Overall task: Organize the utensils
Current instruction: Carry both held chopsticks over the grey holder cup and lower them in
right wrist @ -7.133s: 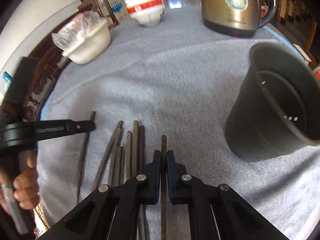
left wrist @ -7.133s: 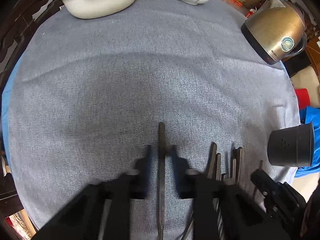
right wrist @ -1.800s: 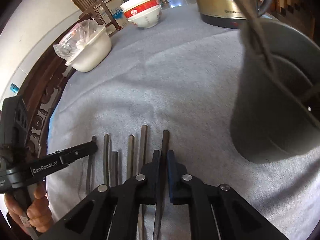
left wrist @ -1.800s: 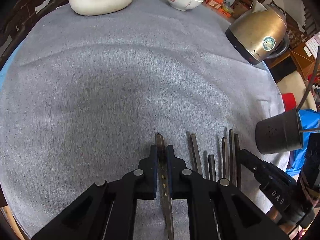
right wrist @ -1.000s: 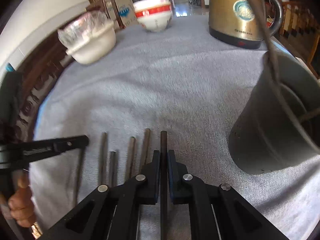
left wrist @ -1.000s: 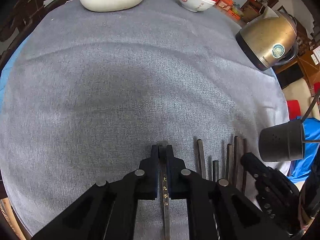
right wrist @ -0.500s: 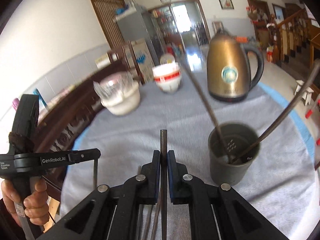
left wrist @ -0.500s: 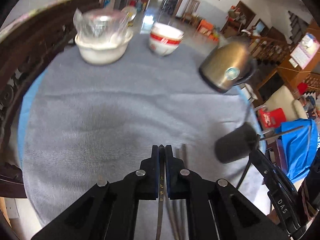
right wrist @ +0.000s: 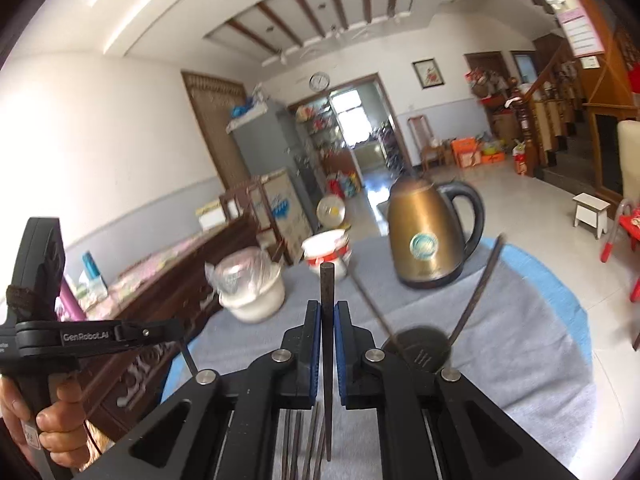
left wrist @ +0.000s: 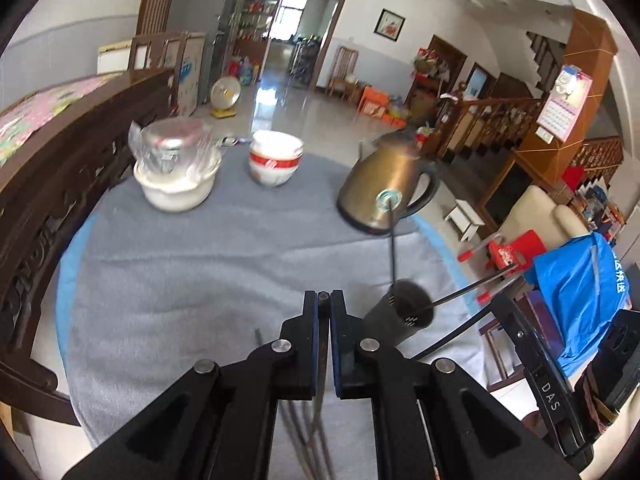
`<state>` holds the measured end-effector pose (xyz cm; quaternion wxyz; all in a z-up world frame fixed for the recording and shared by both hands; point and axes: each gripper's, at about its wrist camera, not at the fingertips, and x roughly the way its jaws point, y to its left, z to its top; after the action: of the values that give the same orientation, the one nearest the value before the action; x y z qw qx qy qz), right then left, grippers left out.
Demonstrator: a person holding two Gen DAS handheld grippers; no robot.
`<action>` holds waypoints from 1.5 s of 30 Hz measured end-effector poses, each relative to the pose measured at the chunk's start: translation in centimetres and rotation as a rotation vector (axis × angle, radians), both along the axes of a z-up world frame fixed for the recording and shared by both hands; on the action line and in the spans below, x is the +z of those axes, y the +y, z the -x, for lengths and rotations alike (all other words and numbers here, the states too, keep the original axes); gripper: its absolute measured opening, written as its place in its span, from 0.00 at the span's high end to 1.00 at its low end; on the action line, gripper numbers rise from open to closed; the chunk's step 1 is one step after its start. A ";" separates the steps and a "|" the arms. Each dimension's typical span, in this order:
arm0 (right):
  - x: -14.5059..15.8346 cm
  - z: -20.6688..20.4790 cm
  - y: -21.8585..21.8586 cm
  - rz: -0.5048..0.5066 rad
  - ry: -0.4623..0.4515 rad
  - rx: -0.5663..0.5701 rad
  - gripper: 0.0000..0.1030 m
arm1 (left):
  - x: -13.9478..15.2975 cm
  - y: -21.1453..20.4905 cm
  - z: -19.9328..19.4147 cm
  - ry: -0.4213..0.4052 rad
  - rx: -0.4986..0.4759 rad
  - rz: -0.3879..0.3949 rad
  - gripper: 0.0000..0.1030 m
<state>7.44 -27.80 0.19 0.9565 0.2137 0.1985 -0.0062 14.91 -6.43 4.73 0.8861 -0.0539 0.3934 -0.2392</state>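
Observation:
My left gripper (left wrist: 324,300) is shut on a dark chopstick (left wrist: 322,364) that runs back between its pads, high over the grey tablecloth (left wrist: 200,264). My right gripper (right wrist: 327,308) is shut on another chopstick (right wrist: 327,280), whose blunt end sticks up past the pads. The dark utensil cup (left wrist: 400,316) (right wrist: 416,346) stands below and to the right of both, with two chopsticks (right wrist: 476,288) leaning out of it. Several more chopsticks (right wrist: 300,440) lie on the cloth under the grippers. A hand (right wrist: 60,420) holds the left gripper (right wrist: 152,332) at the left edge of the right wrist view.
A brass kettle (left wrist: 384,188) stands at the far right of the table. A red-and-white bowl (left wrist: 276,158) and a white basin with a wrapped pot (left wrist: 176,176) sit at the back. Carved wooden furniture (left wrist: 40,184) borders the left side. A blue bag (left wrist: 576,288) hangs right.
Both grippers have risen off the cloth, each with its chopstick, and have tilted up so the room shows. The cup and the loose chopsticks now lie lower and farther away.

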 end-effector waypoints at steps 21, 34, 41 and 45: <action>6.2 -0.1 -8.2 -0.031 -0.159 -0.205 0.93 | 7.3 -8.1 -3.0 -0.169 -0.028 0.120 0.95; 2.8 -2.5 -9.2 0.013 -0.052 -0.242 0.93 | 4.3 -11.2 -4.9 -0.161 -0.008 0.141 0.94; 0.4 -1.9 -8.7 0.004 0.005 -0.218 0.93 | 1.5 -11.7 -5.0 -0.111 -0.017 0.102 0.94; -0.4 -1.7 -8.2 -0.005 0.029 -0.206 0.93 | 0.6 -11.8 -4.3 -0.097 -0.032 0.081 0.94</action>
<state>9.16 -36.02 -0.21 0.9473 0.2352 0.1891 -0.1073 19.25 -18.22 5.30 0.8972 -0.0720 0.3410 -0.2712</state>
